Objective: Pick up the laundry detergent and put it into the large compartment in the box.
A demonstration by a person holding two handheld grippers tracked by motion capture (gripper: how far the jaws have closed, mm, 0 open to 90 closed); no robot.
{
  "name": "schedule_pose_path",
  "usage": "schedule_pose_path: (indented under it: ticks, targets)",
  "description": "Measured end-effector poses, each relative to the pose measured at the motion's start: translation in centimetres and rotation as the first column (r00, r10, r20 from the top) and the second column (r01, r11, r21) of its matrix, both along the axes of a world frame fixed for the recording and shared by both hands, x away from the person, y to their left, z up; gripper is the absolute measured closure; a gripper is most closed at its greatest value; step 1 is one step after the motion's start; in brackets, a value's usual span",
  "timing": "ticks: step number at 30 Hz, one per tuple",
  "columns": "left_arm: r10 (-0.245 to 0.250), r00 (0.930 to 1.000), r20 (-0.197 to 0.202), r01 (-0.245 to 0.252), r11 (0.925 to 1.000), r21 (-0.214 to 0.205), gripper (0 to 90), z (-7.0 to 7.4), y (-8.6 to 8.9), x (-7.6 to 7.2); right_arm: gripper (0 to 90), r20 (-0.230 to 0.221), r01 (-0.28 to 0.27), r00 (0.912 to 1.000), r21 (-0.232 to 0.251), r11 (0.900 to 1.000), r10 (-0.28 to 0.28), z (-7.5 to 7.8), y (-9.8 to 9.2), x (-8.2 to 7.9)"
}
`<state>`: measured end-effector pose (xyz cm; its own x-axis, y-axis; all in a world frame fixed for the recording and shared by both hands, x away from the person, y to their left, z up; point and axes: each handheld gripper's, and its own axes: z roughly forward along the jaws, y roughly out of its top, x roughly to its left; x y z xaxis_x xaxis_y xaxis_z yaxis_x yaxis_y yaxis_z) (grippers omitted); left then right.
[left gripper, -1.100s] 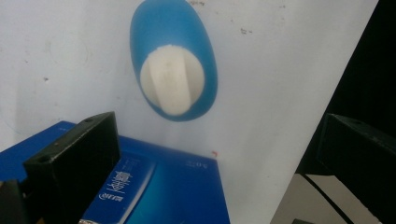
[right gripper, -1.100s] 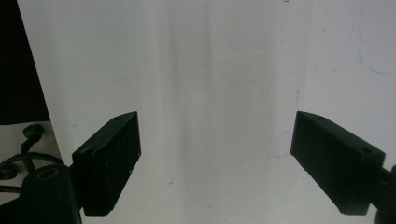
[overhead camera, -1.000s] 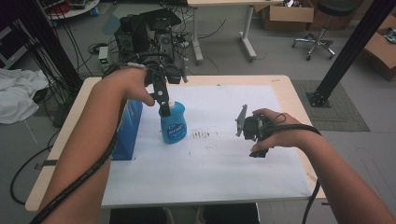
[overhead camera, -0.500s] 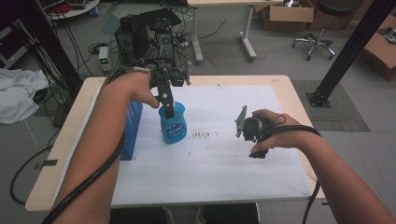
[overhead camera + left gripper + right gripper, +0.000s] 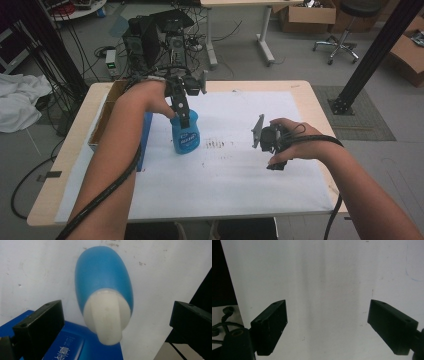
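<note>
White paper (image 5: 240,180) covers most of the wooden table (image 5: 310,95), marked with faint dark smudges near its middle. Beyond the table's far edge a tangle of cables and dark equipment (image 5: 155,35) sits on the grey floor, with an office chair (image 5: 350,20) and cardboard boxes further back.

On the paper, left of centre, a blue bottle (image 5: 185,135) stands upright, printed label facing the person. Just beside it on its left lies a blue box (image 5: 145,135), close against a cardboard box (image 5: 107,107) at the table's left edge.

The left claw (image 5: 184,117) points down over the bottle's top. In the left gripper view its two black jaws stand wide apart, one on each side of the bottle (image 5: 105,287), whose white cap (image 5: 107,317) lies between them without touching either jaw. The blue box (image 5: 75,345) shows at the bottom of that view, below the cap.

The right claw (image 5: 257,132) is held above the paper, well apart from the bottle, to its right. In the right gripper view its jaws are spread wide over bare paper (image 5: 327,285), with nothing between them.
</note>
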<state>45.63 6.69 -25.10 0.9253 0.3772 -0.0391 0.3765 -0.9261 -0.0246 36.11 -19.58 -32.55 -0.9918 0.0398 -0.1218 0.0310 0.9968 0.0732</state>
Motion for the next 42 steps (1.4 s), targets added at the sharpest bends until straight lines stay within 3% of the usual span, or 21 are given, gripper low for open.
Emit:
schedule_pose_path:
  ticks: [14,42]
  targets:
    - [0.002,1.0,-0.009,-0.003,1.0,-0.004,0.1,-1.1,-0.4,0.1,16.2,0.0,-0.003,1.0,0.0,1.0,0.003,-0.2,0.1,0.1]
    - [0.04,0.9986,0.035,-0.04,0.9991,0.012,0.1,-3.8,-0.8,0.5,16.2,-0.001,-0.009,1.0,0.0,1.0,0.009,-0.6,0.2,0.2]
